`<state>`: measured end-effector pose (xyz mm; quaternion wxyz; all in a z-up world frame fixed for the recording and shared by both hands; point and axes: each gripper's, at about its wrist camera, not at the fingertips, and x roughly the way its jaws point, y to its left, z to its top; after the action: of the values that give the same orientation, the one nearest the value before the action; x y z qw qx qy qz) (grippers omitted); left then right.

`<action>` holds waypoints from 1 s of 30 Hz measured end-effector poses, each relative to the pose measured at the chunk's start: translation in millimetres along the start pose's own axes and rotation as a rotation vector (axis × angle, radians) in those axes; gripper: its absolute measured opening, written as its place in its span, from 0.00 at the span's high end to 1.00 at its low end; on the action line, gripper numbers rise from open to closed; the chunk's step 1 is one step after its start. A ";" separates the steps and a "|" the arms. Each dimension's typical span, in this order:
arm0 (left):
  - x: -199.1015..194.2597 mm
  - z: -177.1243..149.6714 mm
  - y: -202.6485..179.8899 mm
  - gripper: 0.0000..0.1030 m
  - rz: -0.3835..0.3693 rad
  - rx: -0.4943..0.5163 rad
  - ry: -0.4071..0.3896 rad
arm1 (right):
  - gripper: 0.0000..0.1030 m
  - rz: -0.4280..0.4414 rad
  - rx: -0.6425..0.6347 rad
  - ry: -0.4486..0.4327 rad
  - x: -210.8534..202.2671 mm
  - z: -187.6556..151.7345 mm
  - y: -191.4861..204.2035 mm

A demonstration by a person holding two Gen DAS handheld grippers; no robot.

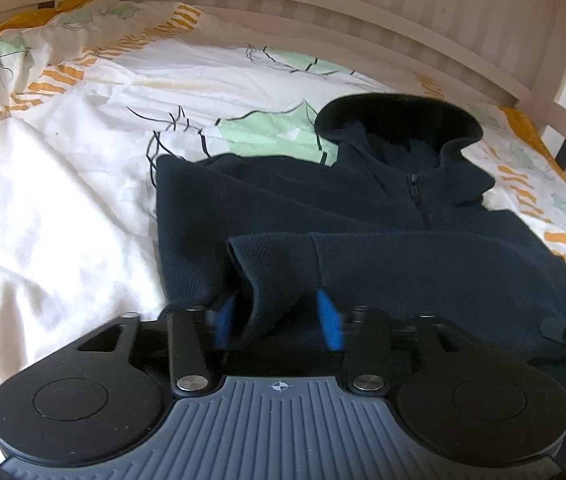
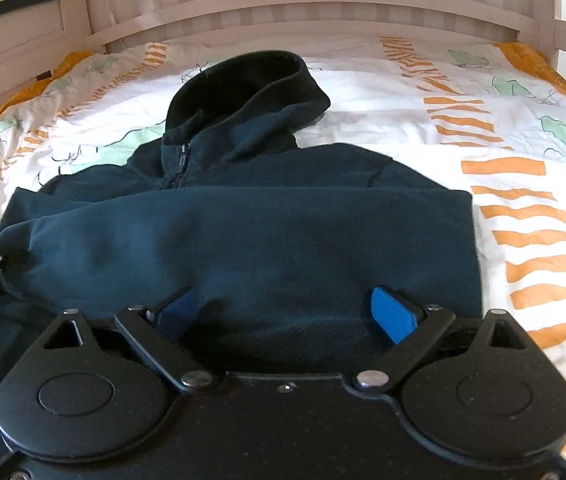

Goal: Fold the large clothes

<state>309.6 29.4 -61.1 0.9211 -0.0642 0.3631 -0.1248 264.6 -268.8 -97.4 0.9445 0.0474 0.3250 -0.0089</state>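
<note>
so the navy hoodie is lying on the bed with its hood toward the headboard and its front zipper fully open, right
Not quite. The navy hoodie does lie on the bed with its hood toward the headboard, but the front zipper is closed, not open. The right wrist view shows it zipped up to the collar.

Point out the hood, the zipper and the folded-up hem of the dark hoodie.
hood (image 2: 243, 80), right wrist view, on its dark inner lining.
zipper (image 1: 415, 196), left wrist view, midway along the teeth.
folded-up hem (image 1: 403, 256), left wrist view, just below its top edge.
</note>
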 end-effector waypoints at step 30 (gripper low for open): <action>-74.7 -112.6 -50.4 0.08 0.031 0.195 0.044 | 0.01 0.004 -0.102 0.026 -72.4 -81.1 33.5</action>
<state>170.5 -1.4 -83.7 0.9166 0.0342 0.3705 -0.1465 159.4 -228.7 -113.7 0.9414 0.0000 0.3370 0.0099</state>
